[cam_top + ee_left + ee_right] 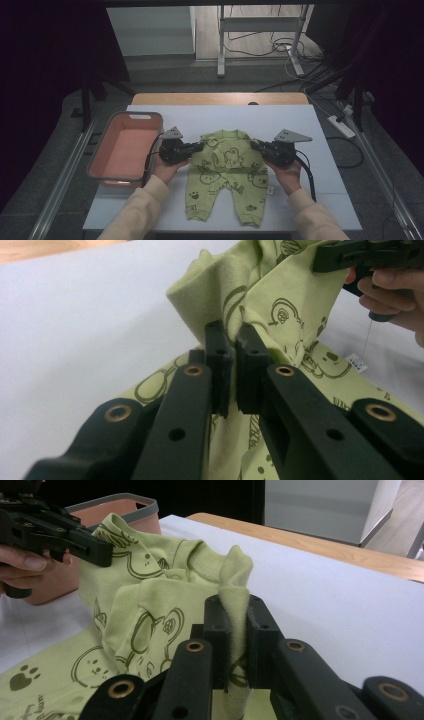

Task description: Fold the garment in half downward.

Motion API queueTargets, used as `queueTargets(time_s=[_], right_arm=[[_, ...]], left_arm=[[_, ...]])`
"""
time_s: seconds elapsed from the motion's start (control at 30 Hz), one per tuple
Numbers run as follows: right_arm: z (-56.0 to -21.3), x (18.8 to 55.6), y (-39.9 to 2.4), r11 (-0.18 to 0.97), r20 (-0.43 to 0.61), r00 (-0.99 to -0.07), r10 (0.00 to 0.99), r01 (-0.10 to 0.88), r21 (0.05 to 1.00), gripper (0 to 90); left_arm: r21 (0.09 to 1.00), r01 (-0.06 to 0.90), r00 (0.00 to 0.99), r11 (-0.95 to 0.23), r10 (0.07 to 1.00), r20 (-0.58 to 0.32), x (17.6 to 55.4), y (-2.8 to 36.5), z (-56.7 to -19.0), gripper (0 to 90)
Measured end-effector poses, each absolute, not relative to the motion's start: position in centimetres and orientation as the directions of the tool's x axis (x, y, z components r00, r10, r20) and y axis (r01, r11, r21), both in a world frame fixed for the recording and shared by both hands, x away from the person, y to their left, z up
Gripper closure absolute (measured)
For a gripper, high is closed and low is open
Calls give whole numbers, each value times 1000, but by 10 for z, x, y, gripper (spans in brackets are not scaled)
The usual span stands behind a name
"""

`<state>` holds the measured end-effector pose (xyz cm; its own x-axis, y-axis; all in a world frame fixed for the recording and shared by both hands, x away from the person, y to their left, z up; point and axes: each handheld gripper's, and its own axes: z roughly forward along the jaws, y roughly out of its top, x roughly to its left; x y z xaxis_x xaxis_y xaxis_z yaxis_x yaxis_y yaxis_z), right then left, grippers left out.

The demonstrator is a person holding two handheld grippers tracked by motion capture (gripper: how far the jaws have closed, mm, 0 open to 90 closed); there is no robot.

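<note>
STATE: left gripper (196, 146) and right gripper (256, 145) each clenched on a shoulder of the romper (225, 175), mid-desk (300, 125), right of bin (125, 147) | RISK: thin pinch may slip; uneven pull would skew the fold.

Lighting: dim room, evenly lit tabletop (300, 125).
High view corners fall dark with soft grain; both gripper views render near black parts slightly soft, the white surface bright, shadows faint, no glare.
</note>
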<state>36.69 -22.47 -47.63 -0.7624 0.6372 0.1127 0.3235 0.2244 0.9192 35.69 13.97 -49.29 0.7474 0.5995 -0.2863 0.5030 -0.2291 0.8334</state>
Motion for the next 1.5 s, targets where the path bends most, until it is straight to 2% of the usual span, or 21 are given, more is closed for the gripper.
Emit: queueTargets(time_s=[1.5], right_arm=[[-490,336,-231,269,142,-777,613,374,888,802]], left_arm=[[807,532,746,-258,593,-302,329,144,-502,817]])
